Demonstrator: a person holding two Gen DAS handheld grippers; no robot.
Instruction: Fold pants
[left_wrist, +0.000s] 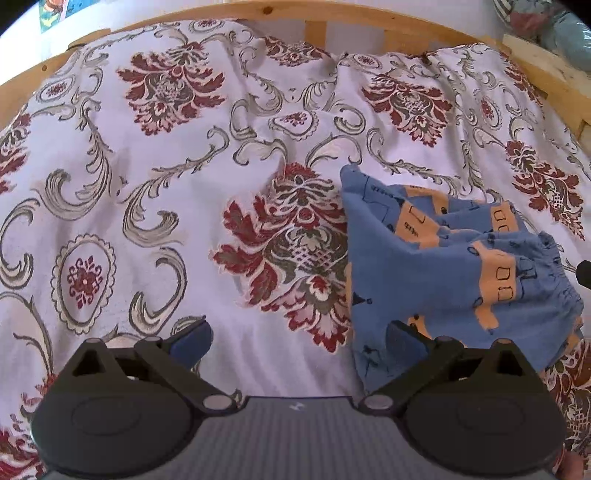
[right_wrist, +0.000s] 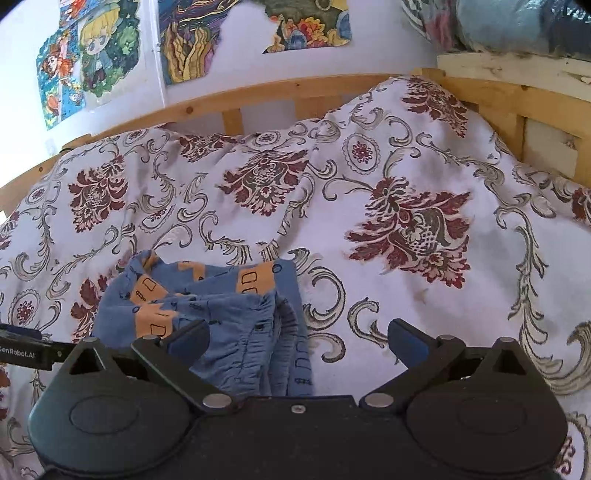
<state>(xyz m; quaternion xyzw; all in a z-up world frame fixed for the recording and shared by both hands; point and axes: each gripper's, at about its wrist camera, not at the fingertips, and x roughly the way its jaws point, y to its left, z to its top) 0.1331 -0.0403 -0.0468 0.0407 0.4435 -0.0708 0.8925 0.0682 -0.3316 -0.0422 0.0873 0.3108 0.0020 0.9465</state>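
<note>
Step in hand: judged to be the close of the fold; the pants (left_wrist: 443, 266) lie bunched in a compact stack, with the layers uneven.
Method: before any further fold, square the edges. Grip the elastic waistband (right_wrist: 255, 332) and the far hem corner together, draw both taut, and lay them flat so that no layer rides up.
Left gripper (left_wrist: 297, 341): jaws wide apart, holding nothing; it hangs over the bedspread (left_wrist: 147, 184).
Right gripper (right_wrist: 297, 341): jaws wide apart, holding nothing.
Pants location: on the bedspread, near side of the bed, well short of the wooden bed frame (right_wrist: 258, 96).
Relation, left wrist view: the pants lie right of centre; the right finger overlaps their near edge.
Relation, right wrist view: the pants lie left of centre, under the left finger.
</note>
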